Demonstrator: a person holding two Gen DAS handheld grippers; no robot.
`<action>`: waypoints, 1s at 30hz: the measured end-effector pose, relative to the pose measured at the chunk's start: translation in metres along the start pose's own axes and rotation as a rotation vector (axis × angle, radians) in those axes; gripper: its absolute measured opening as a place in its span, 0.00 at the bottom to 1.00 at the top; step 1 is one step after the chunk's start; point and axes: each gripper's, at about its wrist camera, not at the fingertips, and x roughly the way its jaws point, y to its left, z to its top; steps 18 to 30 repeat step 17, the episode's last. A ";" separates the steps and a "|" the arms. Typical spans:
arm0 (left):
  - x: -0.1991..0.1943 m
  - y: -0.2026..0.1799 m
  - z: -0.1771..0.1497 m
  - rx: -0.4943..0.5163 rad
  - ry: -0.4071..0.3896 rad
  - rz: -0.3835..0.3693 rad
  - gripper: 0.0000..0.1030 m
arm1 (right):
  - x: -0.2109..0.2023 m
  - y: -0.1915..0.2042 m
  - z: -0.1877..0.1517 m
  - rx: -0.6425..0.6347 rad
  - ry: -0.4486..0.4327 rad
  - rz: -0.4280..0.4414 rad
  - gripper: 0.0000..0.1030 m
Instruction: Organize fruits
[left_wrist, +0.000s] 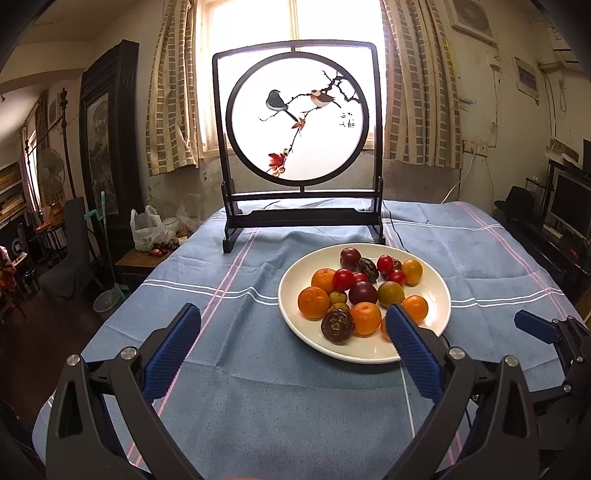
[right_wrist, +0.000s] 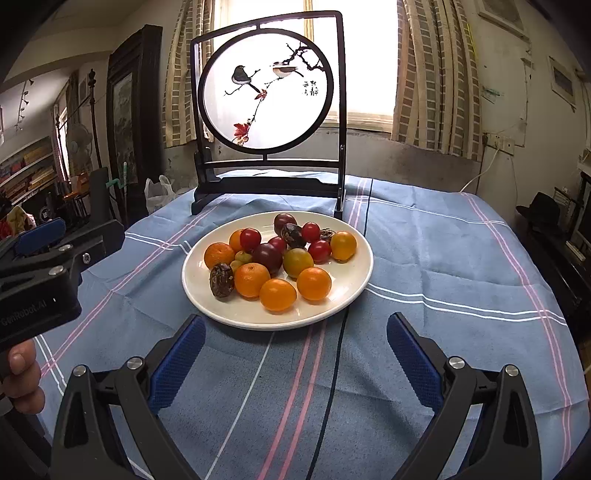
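A white plate (left_wrist: 439, 295) on the blue striped tablecloth holds several fruits: orange mandarins (left_wrist: 313, 302), red cherry tomatoes (left_wrist: 343, 279), dark purple plums (left_wrist: 362, 292) and brown wrinkled fruits (left_wrist: 337, 326). The plate also shows in the right wrist view (right_wrist: 354, 273), with mandarins (right_wrist: 277, 294) at its front. My left gripper (left_wrist: 295, 321) is open and empty, its right finger over the plate's near edge. My right gripper (right_wrist: 295, 328) is open and empty, just in front of the plate. The left gripper's body shows in the right wrist view (right_wrist: 55, 254).
A dark wooden screen with a bird painting (left_wrist: 299, 122) stands on the table behind the plate. A black cable (right_wrist: 334, 369) runs across the cloth. A side stool with a plastic bag (left_wrist: 147, 229) stands left of the table. Furniture lines the right wall.
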 end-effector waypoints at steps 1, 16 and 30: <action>-0.001 -0.001 0.000 0.005 -0.005 0.000 0.95 | 0.000 0.000 0.000 0.000 0.000 -0.001 0.96; -0.003 0.000 0.005 -0.011 -0.011 -0.028 0.95 | -0.005 0.005 0.002 -0.016 -0.003 -0.001 0.96; -0.003 0.000 0.005 -0.010 -0.013 -0.024 0.95 | -0.005 0.005 0.002 -0.015 -0.002 0.001 0.96</action>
